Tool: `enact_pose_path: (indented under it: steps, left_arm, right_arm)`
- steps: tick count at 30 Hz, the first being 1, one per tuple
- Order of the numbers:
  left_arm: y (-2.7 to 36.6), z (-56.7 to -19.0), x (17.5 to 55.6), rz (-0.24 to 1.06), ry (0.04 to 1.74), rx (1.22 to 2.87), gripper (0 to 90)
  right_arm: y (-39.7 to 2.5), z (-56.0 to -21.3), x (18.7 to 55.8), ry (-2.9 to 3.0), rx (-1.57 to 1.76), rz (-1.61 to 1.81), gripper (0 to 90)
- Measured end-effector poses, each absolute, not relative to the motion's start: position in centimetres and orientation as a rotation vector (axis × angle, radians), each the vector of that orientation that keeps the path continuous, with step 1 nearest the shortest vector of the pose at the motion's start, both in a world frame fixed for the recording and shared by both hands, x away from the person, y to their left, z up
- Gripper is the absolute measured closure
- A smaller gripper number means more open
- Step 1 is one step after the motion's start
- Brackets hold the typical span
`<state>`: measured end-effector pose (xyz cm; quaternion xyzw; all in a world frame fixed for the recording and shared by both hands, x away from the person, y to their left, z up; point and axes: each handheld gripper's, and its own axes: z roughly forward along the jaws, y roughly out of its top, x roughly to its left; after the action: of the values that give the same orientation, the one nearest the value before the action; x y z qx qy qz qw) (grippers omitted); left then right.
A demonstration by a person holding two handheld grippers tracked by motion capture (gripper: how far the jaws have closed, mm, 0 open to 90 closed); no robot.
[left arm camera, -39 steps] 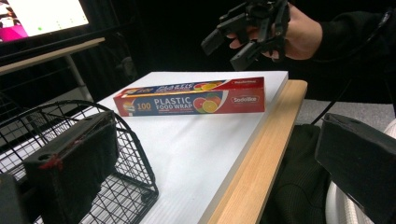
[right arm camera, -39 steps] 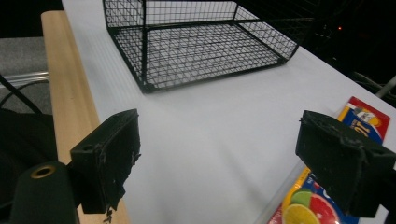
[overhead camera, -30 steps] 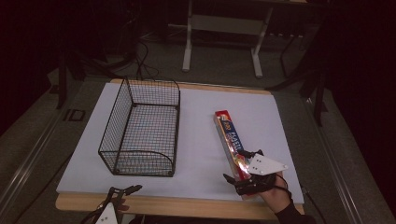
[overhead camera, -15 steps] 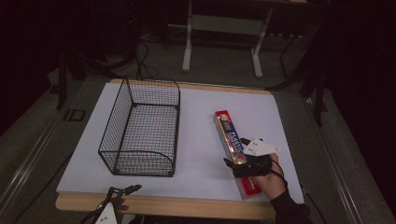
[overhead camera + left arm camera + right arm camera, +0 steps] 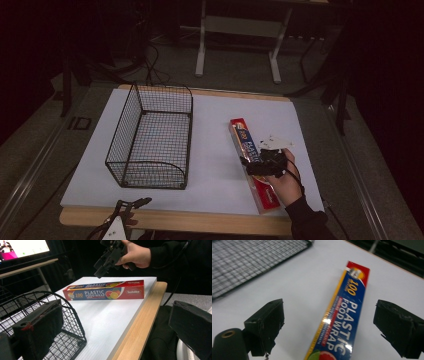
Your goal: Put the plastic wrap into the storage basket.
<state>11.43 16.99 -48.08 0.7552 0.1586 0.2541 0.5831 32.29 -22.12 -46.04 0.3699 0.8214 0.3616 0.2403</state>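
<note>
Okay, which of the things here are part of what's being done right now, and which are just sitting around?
In the job:
- plastic wrap box, lying flat on the white table top
- right gripper, open, jaws either side of the box, above it

Just there:
- wire basket, standing apart
- left gripper, open, at the table's near edge

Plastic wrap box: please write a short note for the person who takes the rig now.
Right gripper: open, above the plastic wrap box, jaws on either side, not touching it.
Left gripper: open, idle at the table's near edge, by the wire basket.
Box: flat on the white board, right of the basket.
Done: the approach. Nothing gripped yet.
Left: probably lower, close on the box, lift it; perhaps into the basket.
</note>
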Motion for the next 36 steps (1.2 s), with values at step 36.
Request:
enact_pose_path:
  steps: [36]
  left_arm:
    - [16.8, -48.2, 11.5, 0.590, 0.364, 1.787, 0.1]
  right_arm:
    - [-19.8, -49.7, 38.6, 2.440, 1.515, 0.501, 23.3]
